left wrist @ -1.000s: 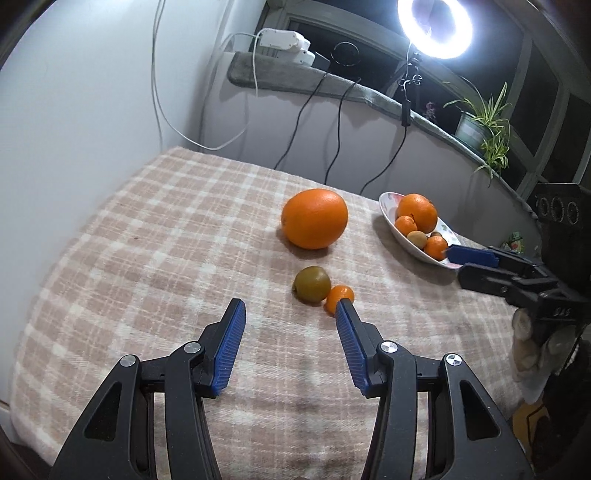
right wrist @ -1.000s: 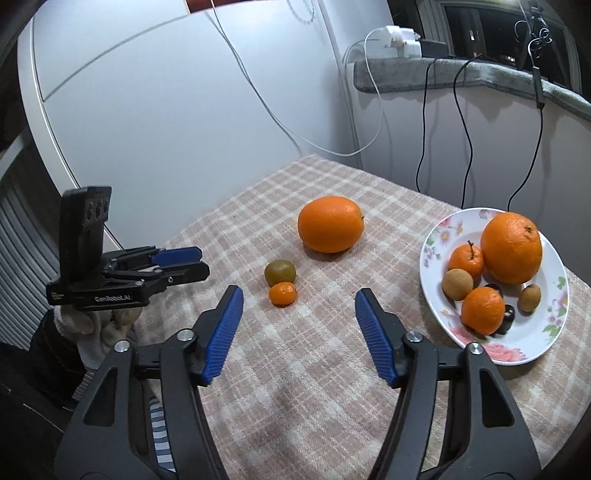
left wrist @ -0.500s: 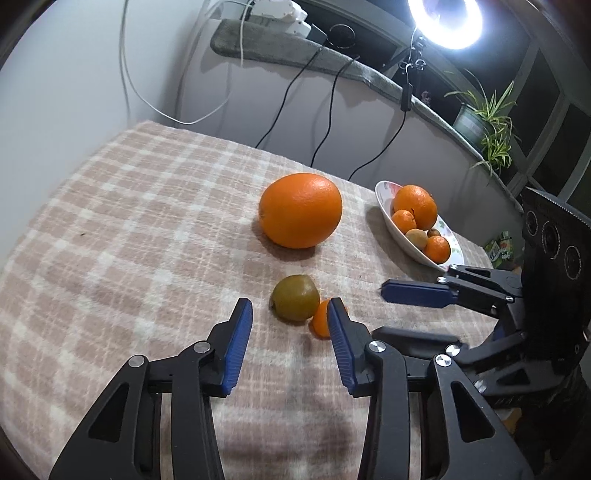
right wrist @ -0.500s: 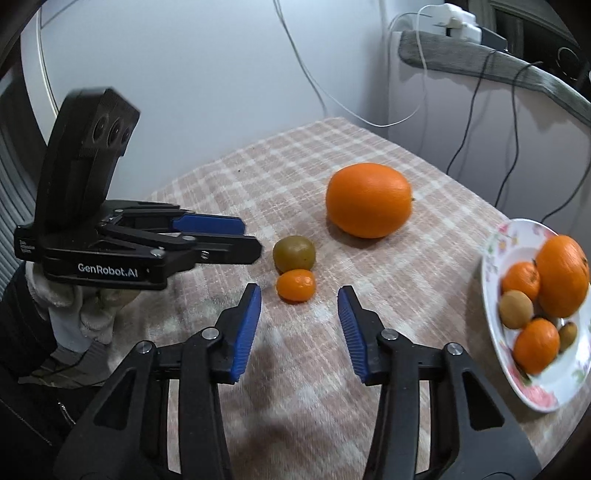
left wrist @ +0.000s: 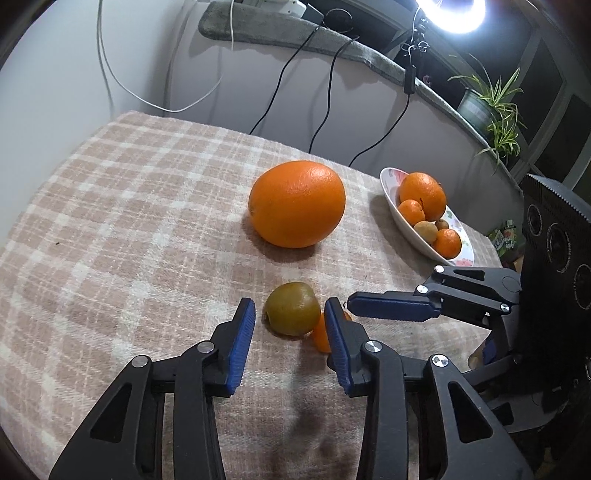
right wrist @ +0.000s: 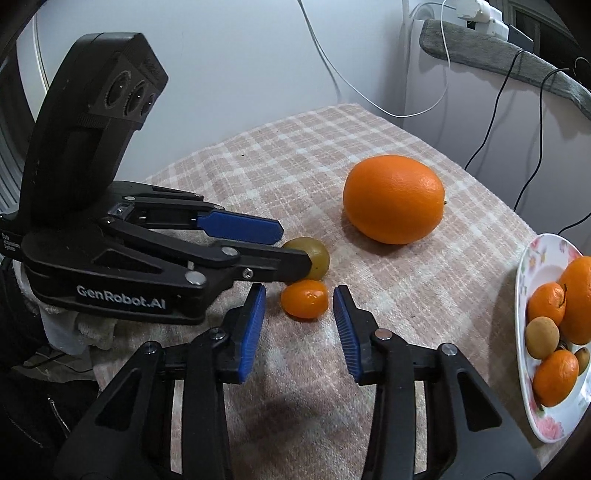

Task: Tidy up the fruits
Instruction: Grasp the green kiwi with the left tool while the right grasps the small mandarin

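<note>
Closing both grippers at once, you bracket, ungripped: left gripper (left wrist: 290,317) around the green fruit (left wrist: 292,308); right gripper (right wrist: 299,304) around the small mandarin (right wrist: 304,298) at its five o'clock; next, pinch, lift toward the plate (right wrist: 532,373) at three o'clock.

— What's behind the table from my feed?
— I see a plain white wall (left wrist: 74,74), a grey ledge (left wrist: 295,33) trailing black cables (left wrist: 325,96), a glowing ring light (left wrist: 450,11), a potted plant (left wrist: 491,107).

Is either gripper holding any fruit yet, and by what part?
Nothing is held. Left gripper is closing around the green fruit, right gripper around the small mandarin; pads aren't touching.
</note>
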The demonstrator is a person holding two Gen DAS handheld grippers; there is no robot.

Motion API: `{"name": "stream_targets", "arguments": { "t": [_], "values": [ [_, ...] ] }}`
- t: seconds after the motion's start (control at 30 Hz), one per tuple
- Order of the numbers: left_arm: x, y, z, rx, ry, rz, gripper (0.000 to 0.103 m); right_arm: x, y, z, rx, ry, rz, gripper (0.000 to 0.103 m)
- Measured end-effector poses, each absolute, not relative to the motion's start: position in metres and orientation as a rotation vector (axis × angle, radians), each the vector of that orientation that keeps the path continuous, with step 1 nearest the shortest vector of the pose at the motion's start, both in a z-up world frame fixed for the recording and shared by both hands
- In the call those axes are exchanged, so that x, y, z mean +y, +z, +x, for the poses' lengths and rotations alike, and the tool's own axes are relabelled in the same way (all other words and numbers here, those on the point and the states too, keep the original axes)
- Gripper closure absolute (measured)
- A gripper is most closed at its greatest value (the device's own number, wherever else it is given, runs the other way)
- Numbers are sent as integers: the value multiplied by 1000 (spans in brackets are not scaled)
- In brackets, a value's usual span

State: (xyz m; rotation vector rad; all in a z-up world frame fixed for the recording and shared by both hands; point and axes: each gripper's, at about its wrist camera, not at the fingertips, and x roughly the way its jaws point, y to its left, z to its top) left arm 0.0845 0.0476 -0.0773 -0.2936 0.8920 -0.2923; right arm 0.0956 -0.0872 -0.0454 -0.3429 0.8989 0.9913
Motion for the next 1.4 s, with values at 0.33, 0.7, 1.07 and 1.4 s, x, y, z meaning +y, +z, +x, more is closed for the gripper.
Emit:
{"name": "stream_targets", "arguments": {
  "t": [0.33, 0.7, 1.07, 1.4],
  "values": [
    [47, -79, 88, 908, -308, -308, 74, -81, -52, 100, 913, 983, -368, 70],
    [49, -76, 84, 894, -303, -320, 80, -83, -50, 99, 907, 981, -369, 74],
    [48, -73, 79, 885, -289, -300, 80, -108, -34, 98, 870, 946, -325, 74],
    [36, -77, 85, 907, -257, -228, 65, -136, -26, 99, 859, 907, -295, 74]
  ]
}}
